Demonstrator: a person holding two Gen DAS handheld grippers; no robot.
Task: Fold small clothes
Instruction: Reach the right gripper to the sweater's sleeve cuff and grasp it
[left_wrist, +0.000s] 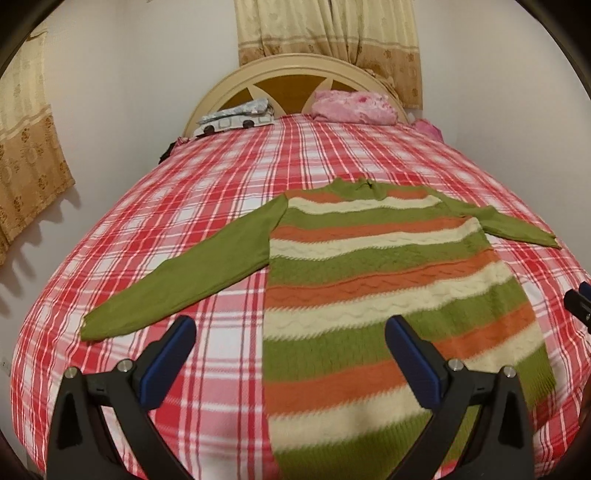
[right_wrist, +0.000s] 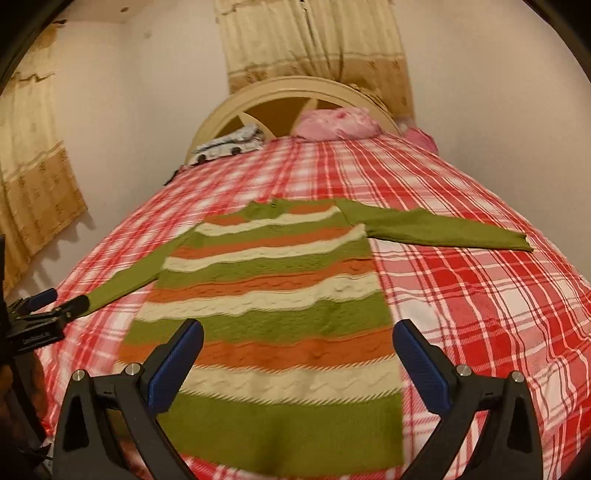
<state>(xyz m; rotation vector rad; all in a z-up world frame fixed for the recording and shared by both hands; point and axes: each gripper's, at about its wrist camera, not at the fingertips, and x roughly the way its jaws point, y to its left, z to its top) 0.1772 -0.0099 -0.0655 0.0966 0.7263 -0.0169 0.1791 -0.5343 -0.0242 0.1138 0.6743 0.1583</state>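
A small knit sweater (left_wrist: 373, 280) with green, orange and cream stripes and plain green sleeves lies flat on the bed, collar toward the headboard, both sleeves spread out. It also shows in the right wrist view (right_wrist: 273, 295). My left gripper (left_wrist: 291, 332) is open and empty, hovering above the sweater's lower left edge. My right gripper (right_wrist: 299, 334) is open and empty, above the sweater's lower right part. The left gripper (right_wrist: 55, 299) shows at the left edge of the right wrist view, near the left sleeve's cuff (right_wrist: 96, 295).
The bed has a red and white plaid sheet (left_wrist: 184, 192). A pink pillow (left_wrist: 351, 105) and a grey patterned bundle (left_wrist: 236, 116) lie by the cream headboard (left_wrist: 291, 66). Curtains hang on the walls behind and to the left.
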